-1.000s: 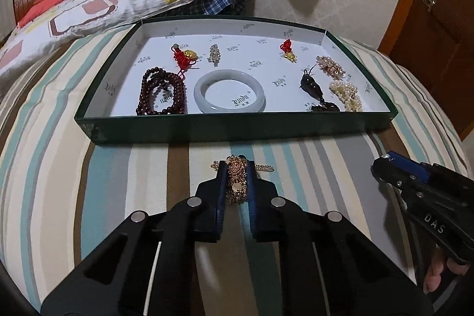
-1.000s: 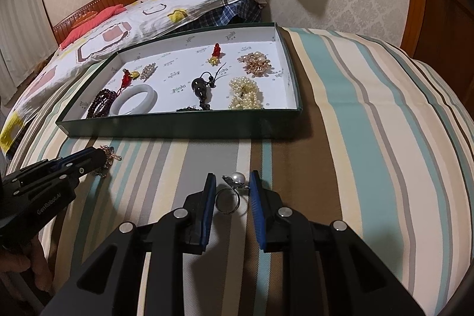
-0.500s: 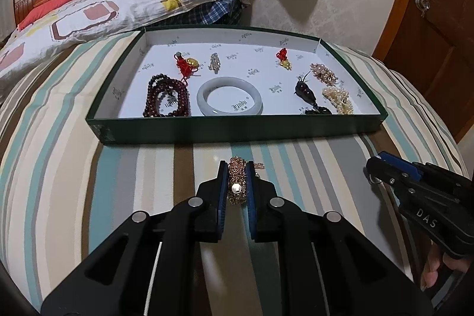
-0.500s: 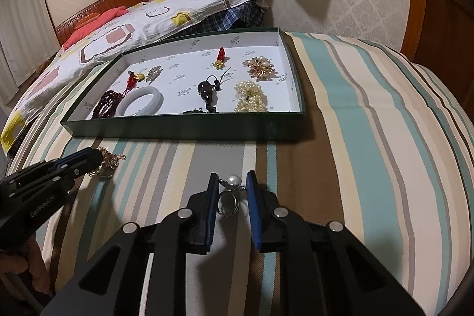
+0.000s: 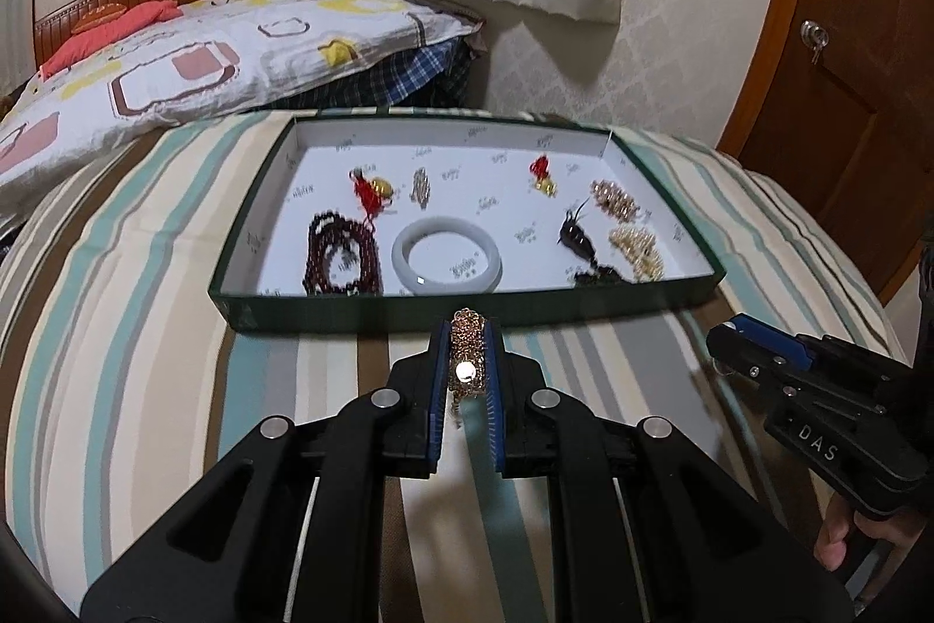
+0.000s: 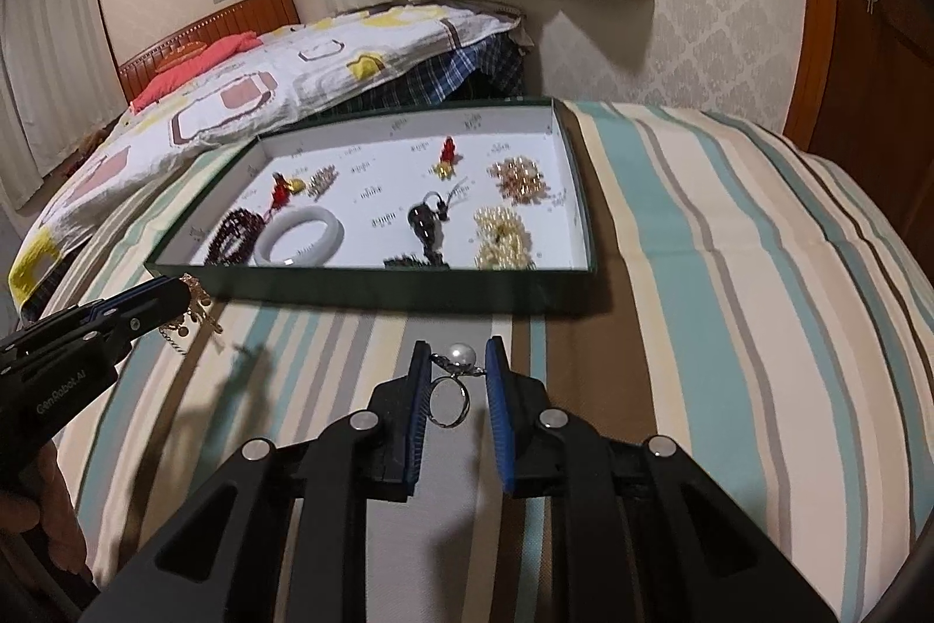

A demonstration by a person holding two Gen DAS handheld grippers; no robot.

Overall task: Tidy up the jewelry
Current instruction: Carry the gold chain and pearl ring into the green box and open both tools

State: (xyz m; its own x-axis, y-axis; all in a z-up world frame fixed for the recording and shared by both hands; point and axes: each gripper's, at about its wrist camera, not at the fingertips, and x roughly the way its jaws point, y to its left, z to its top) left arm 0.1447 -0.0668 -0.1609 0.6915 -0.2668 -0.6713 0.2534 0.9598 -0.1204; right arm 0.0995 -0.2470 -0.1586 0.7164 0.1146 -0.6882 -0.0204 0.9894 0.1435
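Left wrist: bunched gold chain (image 5: 466,360), one pearl.

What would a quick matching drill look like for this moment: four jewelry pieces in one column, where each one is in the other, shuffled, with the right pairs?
Pieces
1. gold chain piece
2. pearl ring
3. white bangle
4. dark red bead strand

Places
A. in the tray, near the middle of its front wall
B. between the fingers of the right tool
C. in the tray, toward its front left corner
D. clamped in the left tool, above the striped bedspread

Pairs: 1-D, 2-B, 3-A, 4-C
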